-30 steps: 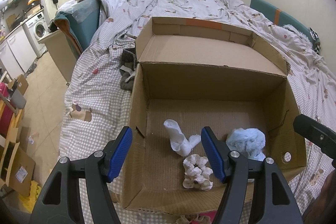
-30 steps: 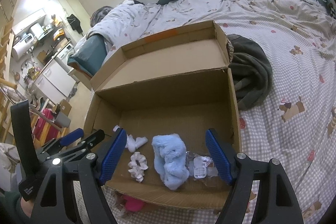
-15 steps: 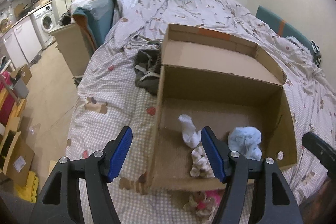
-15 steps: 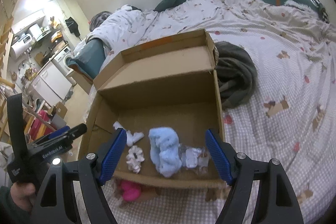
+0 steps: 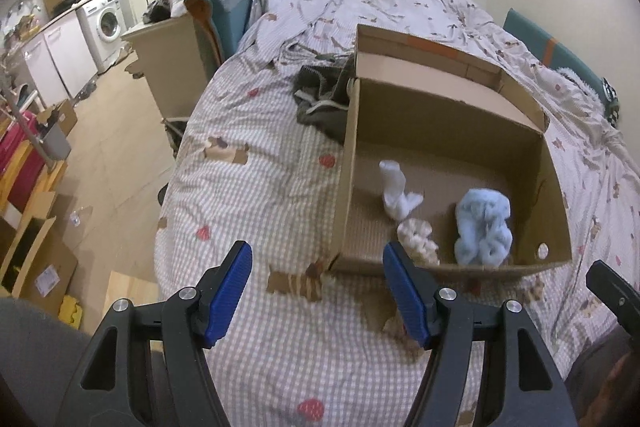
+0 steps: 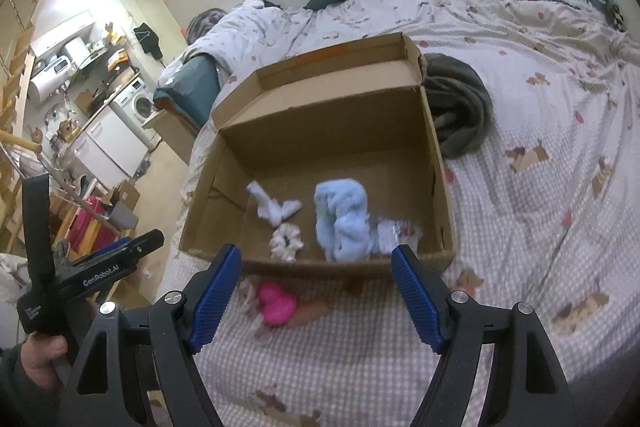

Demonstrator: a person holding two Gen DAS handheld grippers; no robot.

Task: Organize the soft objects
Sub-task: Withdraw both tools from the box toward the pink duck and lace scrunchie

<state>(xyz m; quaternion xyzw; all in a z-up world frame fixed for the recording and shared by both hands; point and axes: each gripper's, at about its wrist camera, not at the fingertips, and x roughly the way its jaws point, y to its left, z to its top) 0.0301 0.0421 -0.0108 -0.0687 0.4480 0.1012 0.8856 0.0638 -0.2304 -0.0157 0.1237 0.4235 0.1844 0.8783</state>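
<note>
Both my grippers empty above the bed, soft things gathered in the box.

The cardboard box (image 6: 438, 195) sits open on the checked bedspread (image 6: 540, 187), lid folded back so I can drop things straight in; on its floor lie a white sock (image 6: 274, 209), a cream scrunchie (image 6: 285, 242), a fluffy light-blue cloth (image 6: 341, 217) and a small clear packet (image 6: 390, 233) touching the cloth. One pink soft item (image 6: 276, 303) lies outside, just beside the near wall, which I judge is the piece left to collect. My right gripper (image 6: 316, 297) hangs over it with jaws spread and nothing between them; my left gripper (image 5: 318, 291) is likewise released, over bare bedspread left of the box. A dark grey garment (image 6: 460, 107) is bunched against the box's far corner.
</note>
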